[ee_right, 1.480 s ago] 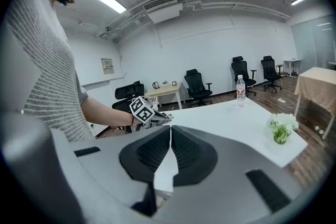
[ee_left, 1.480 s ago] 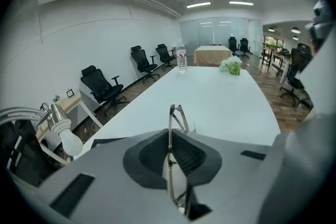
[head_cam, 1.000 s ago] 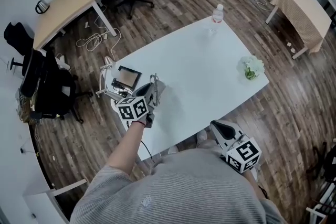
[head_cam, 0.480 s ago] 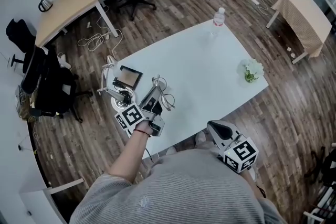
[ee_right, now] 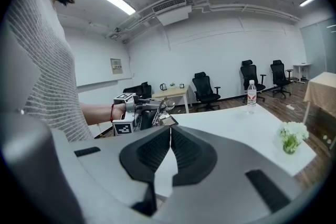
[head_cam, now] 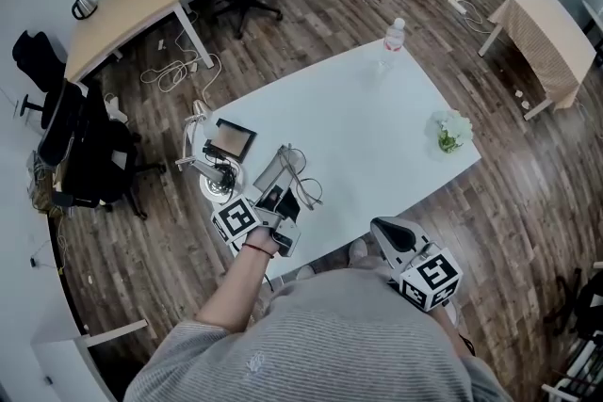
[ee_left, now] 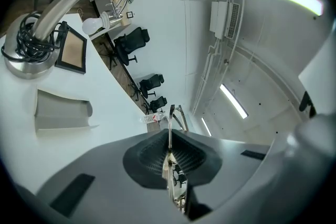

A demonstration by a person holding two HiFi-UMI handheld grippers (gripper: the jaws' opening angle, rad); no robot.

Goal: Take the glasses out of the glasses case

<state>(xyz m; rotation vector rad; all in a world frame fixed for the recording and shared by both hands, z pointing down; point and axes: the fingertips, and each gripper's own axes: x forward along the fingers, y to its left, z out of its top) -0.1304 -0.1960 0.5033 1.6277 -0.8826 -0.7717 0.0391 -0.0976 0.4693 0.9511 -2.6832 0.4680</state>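
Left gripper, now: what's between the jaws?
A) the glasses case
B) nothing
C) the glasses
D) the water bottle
C. In the left gripper view, the left gripper has its jaws shut on the thin wire frame of the glasses, while the glasses case lies apart from it on the table.

White desk [head_cam: 358,127], rectangular, set on a wood floor.
- Far corner: clear water bottle [head_cam: 393,31], upright.
- Right corner: small bunch of white flowers [head_cam: 451,127].
- Left corner: round lamp base [head_cam: 215,182] with coiled cable; just beside it, a dark-framed panel [head_cam: 232,138].
- Near the left edge: grey glasses case [ee_left: 60,109], lying apart from the panel.
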